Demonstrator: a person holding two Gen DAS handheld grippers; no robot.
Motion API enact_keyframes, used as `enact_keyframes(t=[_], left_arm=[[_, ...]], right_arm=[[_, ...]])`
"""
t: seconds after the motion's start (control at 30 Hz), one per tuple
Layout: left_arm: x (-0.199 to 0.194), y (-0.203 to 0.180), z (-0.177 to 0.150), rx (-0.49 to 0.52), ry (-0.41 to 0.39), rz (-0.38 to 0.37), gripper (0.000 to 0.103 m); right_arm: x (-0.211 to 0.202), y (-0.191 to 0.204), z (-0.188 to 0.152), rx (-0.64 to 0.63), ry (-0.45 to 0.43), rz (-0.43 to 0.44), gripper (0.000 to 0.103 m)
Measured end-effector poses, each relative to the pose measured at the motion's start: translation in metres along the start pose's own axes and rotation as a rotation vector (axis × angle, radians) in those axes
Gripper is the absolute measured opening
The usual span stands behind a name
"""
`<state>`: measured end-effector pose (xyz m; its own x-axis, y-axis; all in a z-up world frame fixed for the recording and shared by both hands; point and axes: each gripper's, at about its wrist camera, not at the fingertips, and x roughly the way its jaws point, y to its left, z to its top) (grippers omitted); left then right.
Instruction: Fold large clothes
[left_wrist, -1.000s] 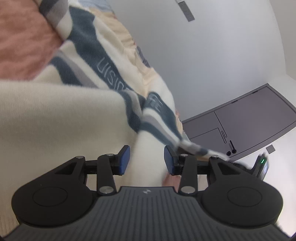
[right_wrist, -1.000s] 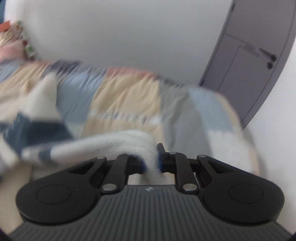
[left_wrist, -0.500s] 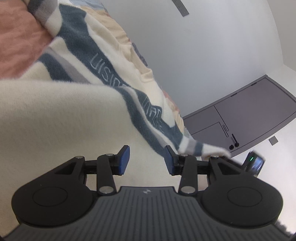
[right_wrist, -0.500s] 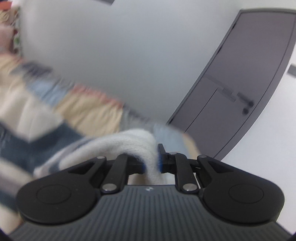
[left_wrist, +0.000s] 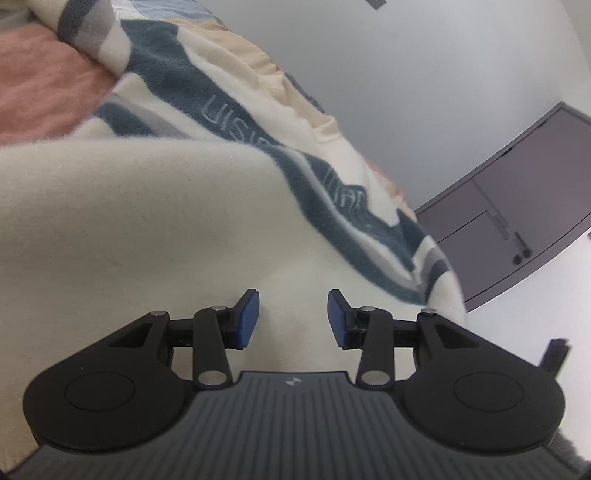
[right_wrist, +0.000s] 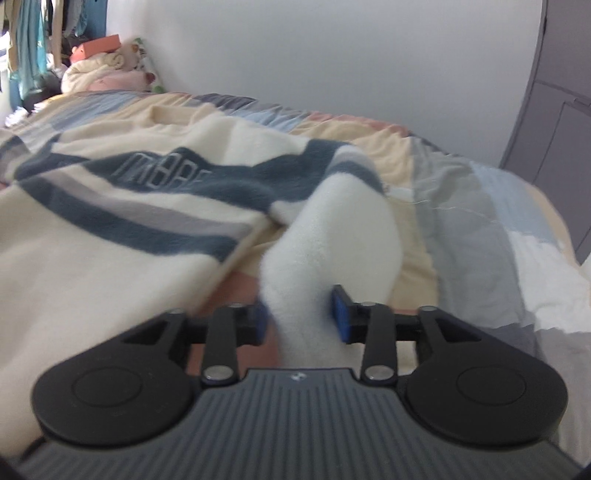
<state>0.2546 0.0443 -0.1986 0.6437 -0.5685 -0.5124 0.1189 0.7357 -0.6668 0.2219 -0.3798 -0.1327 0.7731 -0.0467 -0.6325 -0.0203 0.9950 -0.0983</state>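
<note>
A large cream fleece sweater with dark blue and grey stripes and raised lettering lies spread on the bed. My left gripper is open, its blue pads apart just above the cream cloth, holding nothing. In the right wrist view the sweater's body lies to the left and its cream sleeve runs down into my right gripper. The right jaws stand apart with the sleeve's end between them.
The bed has a patchwork quilt of beige, grey and blue. Pillows and plush toys sit at its far end by hanging clothes. A white wall runs behind the bed. A grey door stands to the right.
My right gripper swung down toward the bed with the sleeve and its jaws have opened around it. The left gripper stayed open and shifted slightly over the sweater.
</note>
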Motion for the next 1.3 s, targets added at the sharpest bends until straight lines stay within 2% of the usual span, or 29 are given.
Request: enact_keyframes(t=[0.03, 0.07, 0.13, 0.2, 0.33, 0.43, 0.53, 0.63, 0.73, 0.77, 0.8, 0.83, 0.87, 0.93, 0.97, 1.1, 1.3], left_arm=[[0.0, 0.0, -0.001, 0.006, 0.001, 0.007, 0.046], [0.0, -0.001, -0.002, 0.011, 0.002, 0.012, 0.046], [-0.001, -0.002, -0.003, 0.025, 0.001, 0.02, 0.046], [-0.001, -0.003, -0.005, 0.039, 0.001, 0.025, 0.046], [0.0, -0.003, -0.007, 0.039, 0.008, 0.025, 0.046], [0.0, -0.004, -0.007, 0.039, 0.01, 0.025, 0.046], [0.001, -0.004, -0.007, 0.034, 0.01, 0.025, 0.046], [0.001, -0.004, -0.007, 0.031, 0.01, 0.027, 0.046], [0.002, -0.003, -0.007, 0.03, 0.013, 0.029, 0.046], [0.002, -0.003, -0.007, 0.033, 0.013, 0.03, 0.047], [0.003, -0.003, -0.007, 0.036, 0.014, 0.031, 0.047], [0.004, -0.004, -0.007, 0.039, 0.014, 0.033, 0.047], [0.004, -0.004, -0.007, 0.04, 0.014, 0.035, 0.047], [0.005, -0.004, -0.007, 0.043, 0.015, 0.038, 0.047], [0.005, -0.005, -0.008, 0.046, 0.015, 0.039, 0.047], [0.004, -0.007, -0.008, 0.057, 0.014, 0.047, 0.048], [0.001, -0.009, -0.007, 0.05, 0.022, 0.051, 0.047]], right_arm=[[-0.002, -0.001, 0.0, 0.025, 0.008, 0.04, 0.061], [-0.008, -0.002, -0.001, 0.046, 0.011, 0.074, 0.064], [-0.022, -0.005, -0.005, 0.07, 0.006, 0.12, 0.066], [-0.037, -0.011, -0.008, 0.092, 0.006, 0.129, 0.066], [-0.064, -0.048, -0.019, 0.263, -0.004, 0.106, 0.066], [-0.067, -0.082, -0.031, 0.411, 0.001, 0.036, 0.066], [-0.051, -0.118, -0.047, 0.589, 0.058, -0.04, 0.068], [-0.03, -0.142, -0.066, 0.745, 0.099, -0.047, 0.067], [-0.012, -0.148, -0.077, 0.819, 0.089, -0.035, 0.066], [-0.008, -0.147, -0.077, 0.821, 0.084, -0.029, 0.066], [-0.004, -0.147, -0.075, 0.814, 0.081, -0.023, 0.056], [-0.001, -0.145, -0.072, 0.802, 0.082, -0.023, 0.039], [0.002, -0.144, -0.068, 0.795, 0.081, -0.009, 0.028], [0.005, -0.145, -0.051, 0.764, 0.09, 0.002, 0.012], [0.002, -0.146, -0.04, 0.733, 0.091, -0.009, 0.01], [-0.017, -0.164, 0.016, 0.656, -0.004, -0.075, 0.008], [-0.06, -0.218, 0.106, 0.529, -0.17, -0.313, 0.007]])
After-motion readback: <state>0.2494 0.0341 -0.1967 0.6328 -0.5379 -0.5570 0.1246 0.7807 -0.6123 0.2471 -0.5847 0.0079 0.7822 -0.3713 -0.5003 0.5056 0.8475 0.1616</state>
